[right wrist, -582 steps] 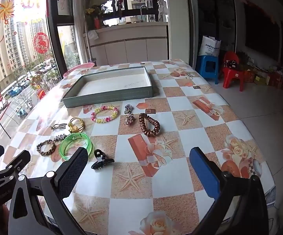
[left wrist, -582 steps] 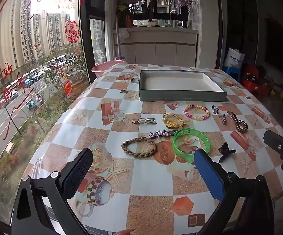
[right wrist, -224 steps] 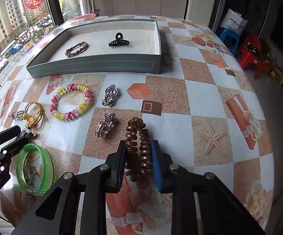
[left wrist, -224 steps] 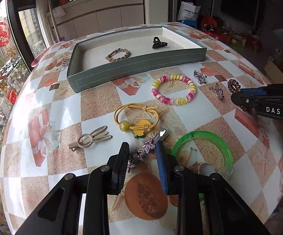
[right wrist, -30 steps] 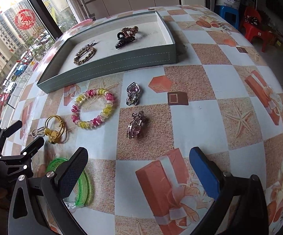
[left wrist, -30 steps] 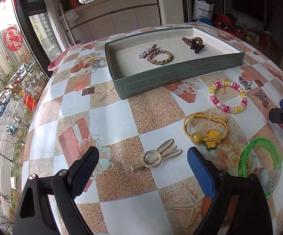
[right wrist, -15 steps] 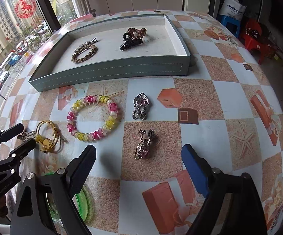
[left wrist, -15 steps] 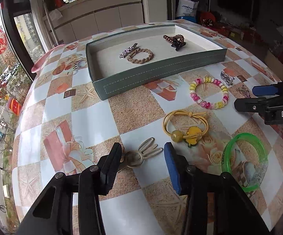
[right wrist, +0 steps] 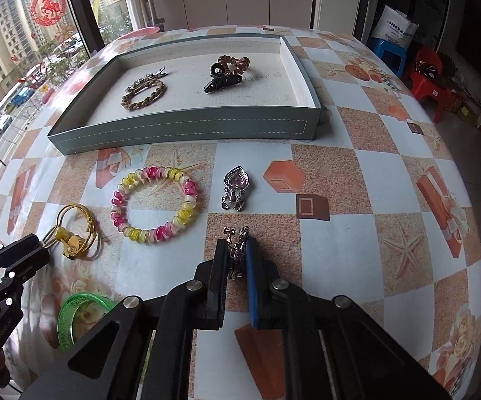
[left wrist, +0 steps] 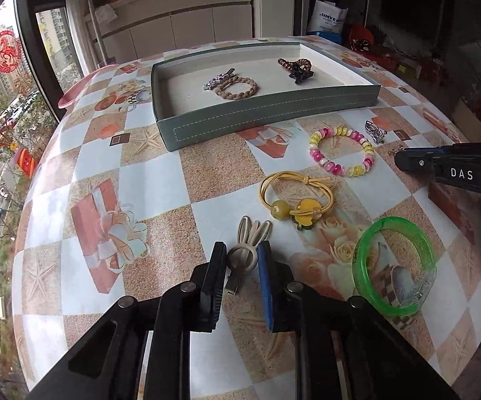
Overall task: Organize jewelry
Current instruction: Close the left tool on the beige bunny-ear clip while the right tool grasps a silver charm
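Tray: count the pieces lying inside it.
4. In the tray: braided bracelet and star clip touching at left; black claw clip against the brown coil tie at right.

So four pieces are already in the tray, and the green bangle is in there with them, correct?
Not quite. The tray holds four pieces, but the green bangle is not among them: it lies on the table, near the left gripper. The left wrist view shows it.
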A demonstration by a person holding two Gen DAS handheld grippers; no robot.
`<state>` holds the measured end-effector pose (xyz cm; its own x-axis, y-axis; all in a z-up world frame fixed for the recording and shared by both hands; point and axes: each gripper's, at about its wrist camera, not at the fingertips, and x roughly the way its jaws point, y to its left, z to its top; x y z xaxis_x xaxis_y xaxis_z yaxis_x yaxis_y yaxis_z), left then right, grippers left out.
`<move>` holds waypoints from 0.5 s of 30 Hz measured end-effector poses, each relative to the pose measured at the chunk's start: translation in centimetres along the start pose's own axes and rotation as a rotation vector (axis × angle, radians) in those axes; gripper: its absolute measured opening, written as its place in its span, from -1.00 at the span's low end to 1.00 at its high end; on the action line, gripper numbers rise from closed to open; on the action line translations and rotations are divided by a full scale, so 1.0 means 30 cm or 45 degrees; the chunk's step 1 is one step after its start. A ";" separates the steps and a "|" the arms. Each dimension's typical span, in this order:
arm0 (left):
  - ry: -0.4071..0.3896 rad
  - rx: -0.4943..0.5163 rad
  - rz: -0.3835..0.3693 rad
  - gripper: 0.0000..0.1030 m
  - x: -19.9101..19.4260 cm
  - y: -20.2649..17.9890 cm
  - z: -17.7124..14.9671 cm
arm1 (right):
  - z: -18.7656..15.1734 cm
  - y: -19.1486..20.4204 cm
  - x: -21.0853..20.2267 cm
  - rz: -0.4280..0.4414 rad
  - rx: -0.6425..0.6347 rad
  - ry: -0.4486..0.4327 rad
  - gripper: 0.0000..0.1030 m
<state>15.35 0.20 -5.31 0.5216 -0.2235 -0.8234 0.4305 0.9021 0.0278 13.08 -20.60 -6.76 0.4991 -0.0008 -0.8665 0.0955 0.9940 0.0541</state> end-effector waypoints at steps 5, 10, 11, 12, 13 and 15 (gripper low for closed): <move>-0.038 -0.074 0.006 -0.37 -0.041 0.015 0.000 | -0.022 -0.046 -0.017 0.116 0.071 -0.008 -0.79; -0.102 -0.117 0.017 -0.37 -0.095 0.016 0.017 | -0.042 -0.083 -0.053 0.187 0.098 -0.038 -0.79; -0.116 -0.124 0.019 -0.37 -0.107 0.014 0.022 | -0.042 -0.091 -0.059 0.198 0.104 -0.042 -0.79; -0.129 -0.130 0.021 -0.37 -0.117 0.013 0.027 | -0.043 -0.099 -0.068 0.210 0.112 -0.047 -0.79; -0.142 -0.134 0.023 -0.37 -0.127 0.011 0.034 | -0.043 -0.106 -0.075 0.218 0.118 -0.051 -0.78; -0.163 -0.141 0.024 -0.37 -0.145 0.008 0.047 | -0.040 -0.118 -0.094 0.233 0.131 -0.057 -0.79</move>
<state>14.23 0.87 -0.91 0.6216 -0.2449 -0.7441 0.3397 0.9402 -0.0256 10.30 -23.99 -5.11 0.5540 0.1717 -0.8146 0.0857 0.9615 0.2609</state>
